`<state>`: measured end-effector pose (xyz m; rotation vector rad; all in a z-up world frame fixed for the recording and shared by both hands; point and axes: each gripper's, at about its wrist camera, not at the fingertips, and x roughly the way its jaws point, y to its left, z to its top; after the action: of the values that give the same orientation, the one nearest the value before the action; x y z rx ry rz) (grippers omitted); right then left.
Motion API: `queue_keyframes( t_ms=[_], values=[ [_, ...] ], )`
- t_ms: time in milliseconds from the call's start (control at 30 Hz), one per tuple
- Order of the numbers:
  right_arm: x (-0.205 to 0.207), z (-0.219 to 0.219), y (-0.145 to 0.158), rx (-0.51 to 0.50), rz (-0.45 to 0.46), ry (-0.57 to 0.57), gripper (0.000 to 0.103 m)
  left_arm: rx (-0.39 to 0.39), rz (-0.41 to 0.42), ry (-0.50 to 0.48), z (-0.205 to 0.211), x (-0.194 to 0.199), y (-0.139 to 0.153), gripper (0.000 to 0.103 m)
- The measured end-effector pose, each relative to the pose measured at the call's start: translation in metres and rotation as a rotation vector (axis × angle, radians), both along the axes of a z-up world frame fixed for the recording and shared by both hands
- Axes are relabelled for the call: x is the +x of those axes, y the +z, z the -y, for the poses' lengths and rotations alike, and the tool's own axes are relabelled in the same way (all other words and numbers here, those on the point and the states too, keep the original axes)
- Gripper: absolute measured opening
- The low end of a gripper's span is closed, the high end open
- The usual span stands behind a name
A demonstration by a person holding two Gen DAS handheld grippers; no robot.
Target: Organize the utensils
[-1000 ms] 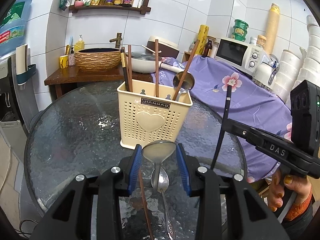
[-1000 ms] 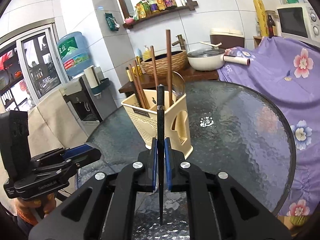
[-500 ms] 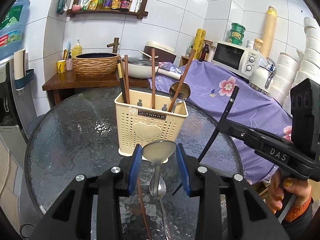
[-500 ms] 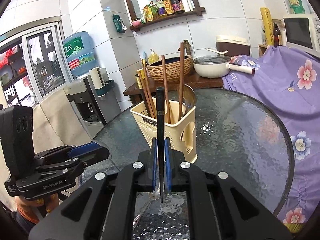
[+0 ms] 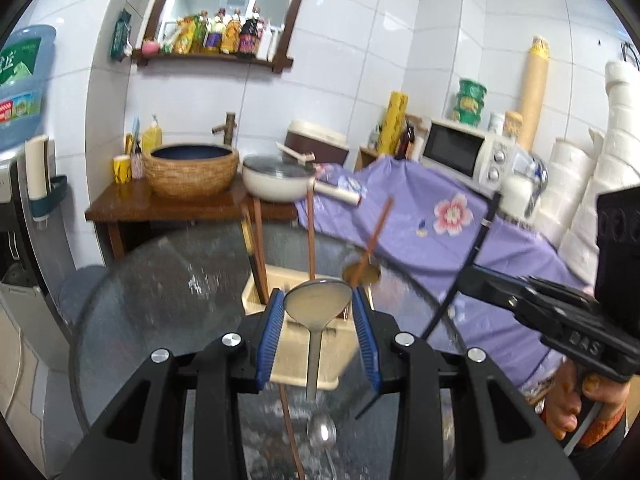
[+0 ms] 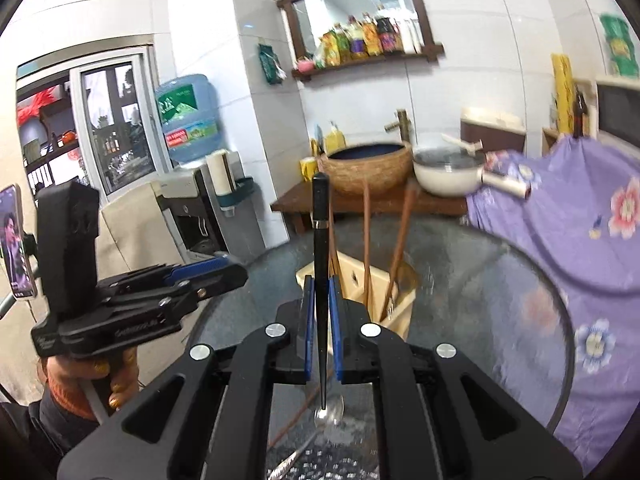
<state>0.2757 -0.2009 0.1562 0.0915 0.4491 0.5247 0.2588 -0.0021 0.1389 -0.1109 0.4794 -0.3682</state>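
My left gripper (image 5: 318, 312) is shut on a metal spoon (image 5: 316, 312), its bowl between the blue pads and its handle hanging down. My right gripper (image 6: 320, 300) is shut on a black chopstick (image 6: 320, 240) that stands upright; in the left wrist view the same black chopstick (image 5: 476, 248) slants beside the right gripper (image 5: 480, 286). Both are raised above a cream utensil holder (image 5: 308, 360) on the glass table (image 5: 160, 304). The holder (image 6: 360, 292) carries brown chopsticks (image 6: 366, 240) and a ladle (image 5: 362, 272). A loose spoon (image 5: 321, 432) and a brown chopstick (image 5: 290, 432) lie on the glass.
A wooden side table (image 5: 168, 208) behind bears a woven basin (image 5: 190, 170) and a white pan (image 5: 276, 178). A purple flowered cloth (image 5: 440, 224) covers the counter on the right, with a microwave (image 5: 460, 152). A water dispenser (image 6: 200, 208) stands left. A person's hand (image 5: 572, 404) grips the right tool.
Both grippers have risen with the spoon and the black chopstick still held. The holder now sits lower in both views, and the two spoons on the glass look farther below.
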Motion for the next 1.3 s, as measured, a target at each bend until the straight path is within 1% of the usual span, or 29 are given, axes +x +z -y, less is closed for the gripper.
queue_keyframes(
  t_ms=[100,200,267,300,333,400,500,567,633,667,700,767,800,867,900,967,1000,1033,1067,1100,1133,1167,1200,1233,1300],
  values=[
    [0.001,-0.007,0.032,-0.005,0.058,0.013,0.008,-0.029,0.033,0.011,-0.005,0.012,0.031,0.035],
    [0.006,-0.012,0.060,-0.021,0.105,-0.009,0.008,-0.055,0.062,0.024,-0.009,0.026,0.055,0.035],
    [0.013,-0.015,0.074,-0.021,0.132,-0.029,0.008,-0.064,0.069,0.043,-0.009,0.037,0.064,0.035],
    [0.019,-0.017,0.080,-0.027,0.148,-0.042,0.008,-0.064,0.071,0.052,-0.008,0.043,0.066,0.033],
    [0.023,-0.019,0.083,-0.029,0.156,-0.052,0.008,-0.067,0.068,0.062,-0.007,0.053,0.066,0.028],
    [0.035,-0.024,0.083,-0.042,0.166,-0.075,0.008,-0.062,0.054,0.080,-0.005,0.065,0.062,0.028],
    [0.049,-0.030,0.073,-0.060,0.175,-0.103,0.008,-0.053,0.031,0.096,0.000,0.083,0.046,0.028],
    [0.058,-0.033,0.062,-0.063,0.179,-0.115,0.008,-0.048,0.029,0.105,0.002,0.093,0.034,0.028],
    [0.073,-0.037,0.046,-0.097,0.178,-0.147,0.008,-0.041,-0.001,0.120,0.004,0.104,0.020,0.028],
    [0.080,-0.036,0.038,-0.094,0.160,-0.153,0.008,-0.053,-0.026,0.125,0.001,0.110,0.011,0.028],
    [0.089,-0.034,0.028,-0.079,0.133,-0.160,0.008,-0.064,-0.036,0.130,-0.003,0.114,0.002,0.028],
    [0.099,-0.034,0.009,-0.076,0.115,-0.157,0.008,-0.064,-0.044,0.156,-0.011,0.117,-0.015,0.028],
    [0.103,-0.034,-0.001,-0.082,0.095,-0.158,0.008,-0.076,-0.065,0.170,-0.016,0.120,-0.026,0.028],
    [0.110,-0.034,-0.021,-0.092,0.050,-0.164,0.008,-0.099,-0.142,0.145,-0.023,0.126,-0.048,0.028],
    [0.112,-0.035,-0.029,-0.095,0.037,-0.159,0.008,-0.096,-0.156,0.138,-0.024,0.126,-0.052,0.028],
    [0.116,-0.038,-0.046,-0.120,0.014,-0.151,0.008,-0.062,-0.154,0.139,-0.026,0.120,-0.059,0.029],
    [0.117,-0.040,-0.052,-0.128,0.005,-0.148,0.008,-0.048,-0.147,0.139,-0.027,0.117,-0.060,0.036],
    [0.118,-0.042,-0.059,-0.132,-0.005,-0.143,0.008,-0.036,-0.134,0.144,-0.028,0.112,-0.060,0.048],
    [0.118,-0.043,-0.065,-0.130,-0.005,-0.139,0.008,-0.032,-0.123,0.151,-0.029,0.109,-0.060,0.055],
    [0.116,-0.044,-0.069,-0.131,-0.002,-0.136,0.009,-0.030,-0.113,0.161,-0.031,0.105,-0.060,0.068],
    [0.114,-0.044,-0.073,-0.140,-0.001,-0.134,0.015,-0.027,-0.098,0.173,-0.034,0.097,-0.061,0.074],
    [0.111,-0.045,-0.076,-0.154,0.011,-0.145,0.029,-0.019,-0.091,0.181,-0.034,0.094,-0.063,0.075],
    [0.106,-0.046,-0.078,-0.156,0.028,-0.149,0.041,-0.008,-0.087,0.189,-0.036,0.091,-0.065,0.078],
    [0.100,-0.045,-0.078,-0.148,0.052,-0.152,0.064,0.010,-0.091,0.204,-0.038,0.086,-0.070,0.081],
    [0.084,-0.041,-0.078,-0.132,0.103,-0.171,0.066,0.024,-0.109,0.217,-0.040,0.083,-0.078,0.087]
  ],
)
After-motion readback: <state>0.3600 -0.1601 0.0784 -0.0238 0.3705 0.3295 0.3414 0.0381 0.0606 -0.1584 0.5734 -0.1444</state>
